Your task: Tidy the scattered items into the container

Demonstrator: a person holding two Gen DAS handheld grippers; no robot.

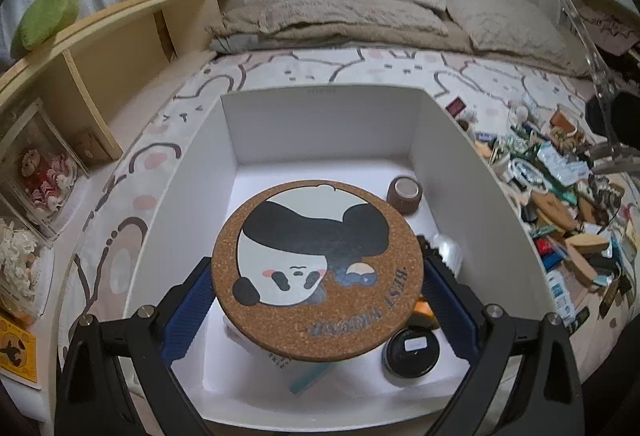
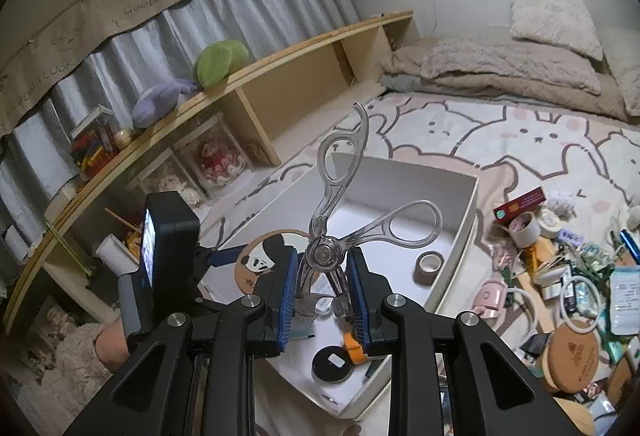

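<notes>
Left claw [image 1: 318, 300]: clamped by its blue pads on the rim of the panda cork coaster [image 1: 318, 268]; coaster held flat above the white box [image 1: 320, 123]
Right claw [image 2: 322, 296]: closed on the clear plastic scissors [image 2: 340, 203]; handles pointed up over the box
Box contents: tape roll [image 1: 405, 194]; black round lid [image 1: 412, 352]
Rug [image 1: 280, 71]: scattered clutter [image 1: 560, 203] beside the box

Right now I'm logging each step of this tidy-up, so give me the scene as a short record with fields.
left gripper: shut on cork coaster, held flat above the box
right gripper: shut on clear tongs, handles pointing up, over the box
box: white, open, on the rug
in box: tape roll, black round lid
still outside: clutter pile on the rug beside the box
</notes>
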